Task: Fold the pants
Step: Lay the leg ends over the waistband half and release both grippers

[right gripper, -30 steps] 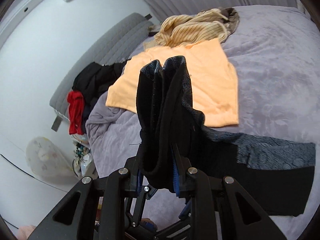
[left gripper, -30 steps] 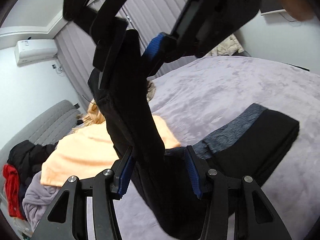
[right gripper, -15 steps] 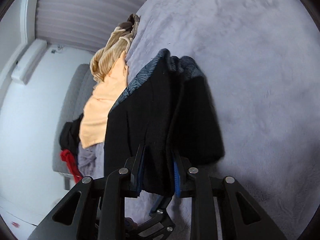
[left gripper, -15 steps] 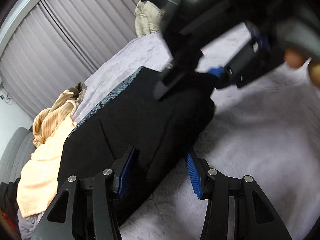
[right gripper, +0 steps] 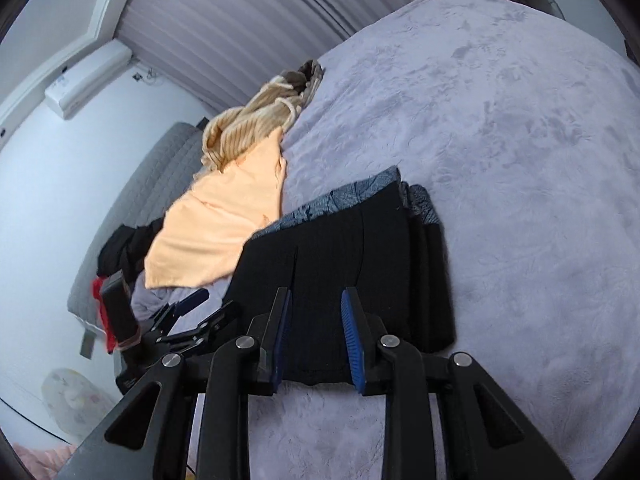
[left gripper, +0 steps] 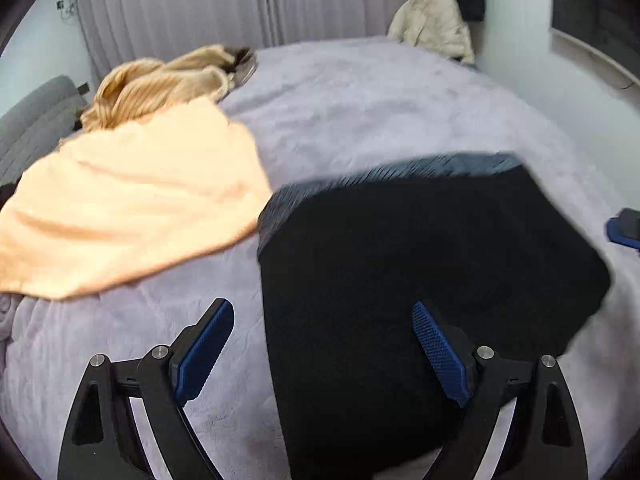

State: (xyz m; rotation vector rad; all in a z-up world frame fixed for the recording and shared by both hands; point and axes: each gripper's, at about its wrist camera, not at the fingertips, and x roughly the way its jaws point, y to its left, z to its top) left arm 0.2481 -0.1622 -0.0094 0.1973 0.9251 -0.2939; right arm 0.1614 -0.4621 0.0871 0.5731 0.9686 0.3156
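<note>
Your left gripper and right gripper both gaped, released, above the folded black pants on the bed.

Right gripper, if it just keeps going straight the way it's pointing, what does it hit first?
Most likely the folded black pants: the right gripper is open, with its fingers framing the pants' near hem on the purple blanket. Depth is unclear, so the hem may already lie between them.

left wrist: low, close, faces window wall | right wrist: near, tilted | shared: pants, bed
</note>
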